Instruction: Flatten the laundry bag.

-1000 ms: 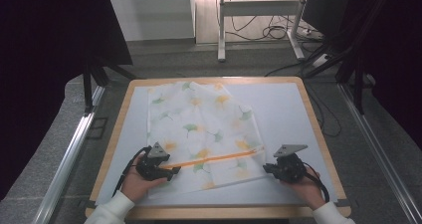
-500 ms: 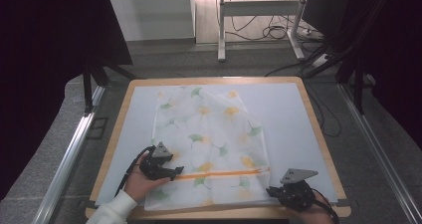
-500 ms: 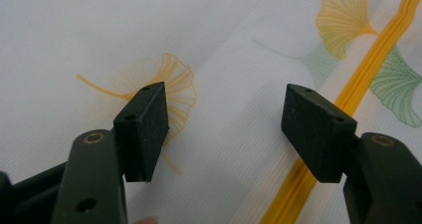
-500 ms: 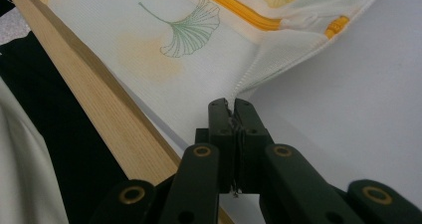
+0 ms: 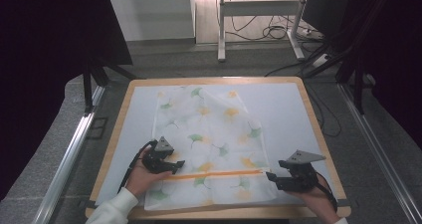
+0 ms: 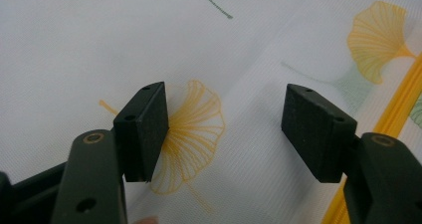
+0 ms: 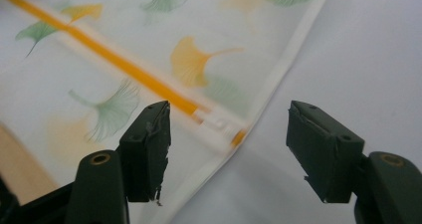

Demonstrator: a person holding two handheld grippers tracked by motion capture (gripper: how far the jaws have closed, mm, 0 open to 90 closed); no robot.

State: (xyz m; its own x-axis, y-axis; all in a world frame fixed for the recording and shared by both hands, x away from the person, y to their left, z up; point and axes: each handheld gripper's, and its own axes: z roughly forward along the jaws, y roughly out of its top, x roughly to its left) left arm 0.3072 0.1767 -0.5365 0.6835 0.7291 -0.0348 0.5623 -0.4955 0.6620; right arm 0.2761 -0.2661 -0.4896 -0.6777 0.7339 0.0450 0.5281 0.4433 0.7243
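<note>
White mesh printed with ginkgo leaves, the bag [image 5: 209, 149] lies flat on the table [image 5: 288, 109], its near edge close to the table's near rim and its orange zip [image 5: 214, 174] running left to right across its near part. The left gripper [image 5: 175, 165] rests over the bag's left side at the zip's left end, jaws apart with bare mesh [image 6: 224, 134] showing between them and nothing clamped. The right gripper [image 5: 269, 176] sits just right of the bag's edge, near the zip's right end; its jaws have just been opening and now stand wide, with the bag's corner and the zip's end [image 7: 219, 127] lying ahead of them, unheld. Whether its left pad [image 7: 149, 149] brushes the cloth is hard to judge. Both hands partly cover the grippers' bodies, and the right gripper view is slightly blurred.
</note>
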